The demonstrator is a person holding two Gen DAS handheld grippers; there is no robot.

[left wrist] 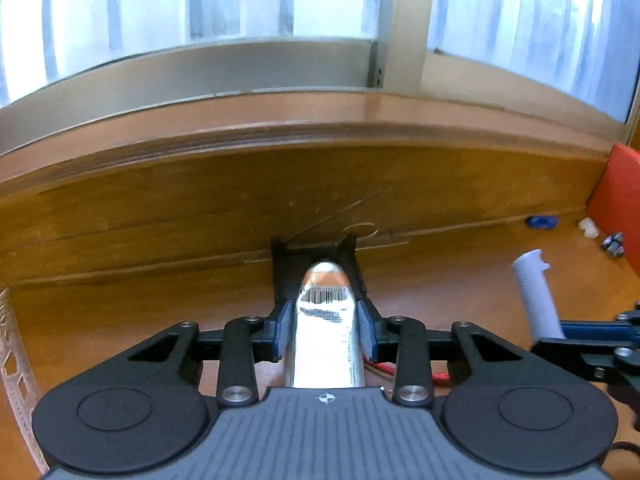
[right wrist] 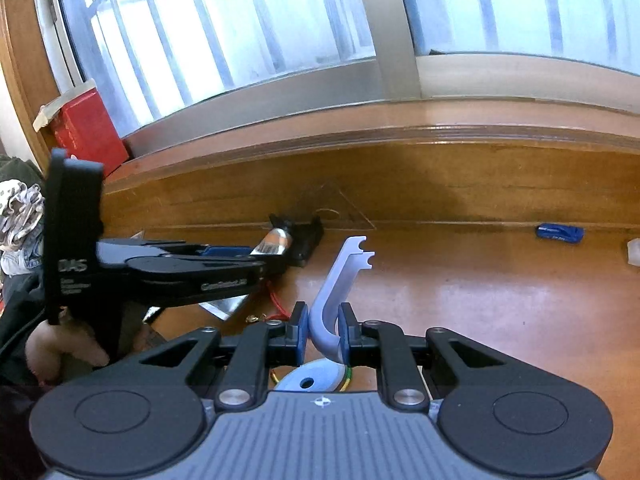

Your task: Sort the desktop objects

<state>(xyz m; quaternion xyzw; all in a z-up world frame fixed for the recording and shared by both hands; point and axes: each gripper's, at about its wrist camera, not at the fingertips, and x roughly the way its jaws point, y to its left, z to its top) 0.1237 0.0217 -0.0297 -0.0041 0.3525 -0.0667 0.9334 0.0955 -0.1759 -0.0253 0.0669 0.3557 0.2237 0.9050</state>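
Left gripper (left wrist: 326, 332) clamped on shiny foil tube (left wrist: 326, 344), nose toward black tray (left wrist: 288, 268) at wall base. Right gripper (right wrist: 324, 334) clenched on grey plastic bracket (right wrist: 340, 280), raised over wooden desk (right wrist: 480, 300). Blue clip (right wrist: 559, 233) lies well right.

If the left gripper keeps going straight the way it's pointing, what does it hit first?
Probably the black tray just ahead: the left gripper holds a silver tube whose tip already reaches over it. Behind stands the wooden back panel. Depth is uncertain.
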